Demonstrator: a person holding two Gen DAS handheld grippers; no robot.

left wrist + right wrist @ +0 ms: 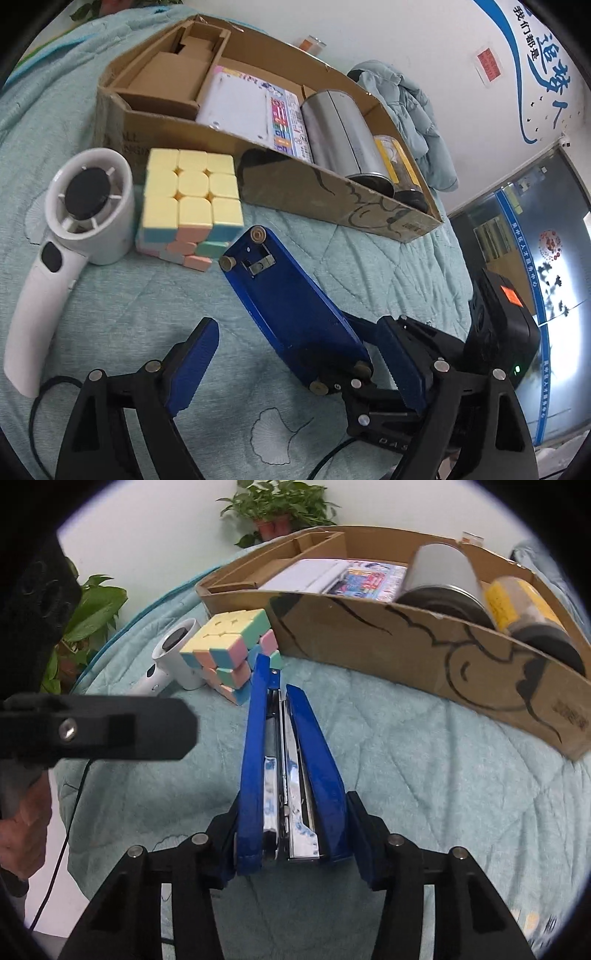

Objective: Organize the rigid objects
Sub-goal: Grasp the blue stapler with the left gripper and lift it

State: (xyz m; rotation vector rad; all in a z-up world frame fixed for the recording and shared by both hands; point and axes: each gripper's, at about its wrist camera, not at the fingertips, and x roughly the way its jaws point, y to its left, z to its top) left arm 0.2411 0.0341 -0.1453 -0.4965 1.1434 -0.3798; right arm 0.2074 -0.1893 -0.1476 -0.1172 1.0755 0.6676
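A blue stapler (291, 760) lies on its side over the teal quilt, its far end close to a pastel puzzle cube (229, 653). My right gripper (295, 849) is shut on the stapler's near end, with a pad pressing each blue side. In the left wrist view the stapler (291, 306) shows its underside. My left gripper (297, 323) is open around it; its left finger (192, 365) stands well clear. A white hand-held fan (77, 221) lies left of the cube (190, 199).
A low cardboard box (332, 195) stands behind the cube and holds a metal can (343, 136), a yellow-labelled jar (400, 166) and a white pack (240, 103). A black cable (55, 871) runs at the left. Potted plants (277, 506) stand beyond the bed.
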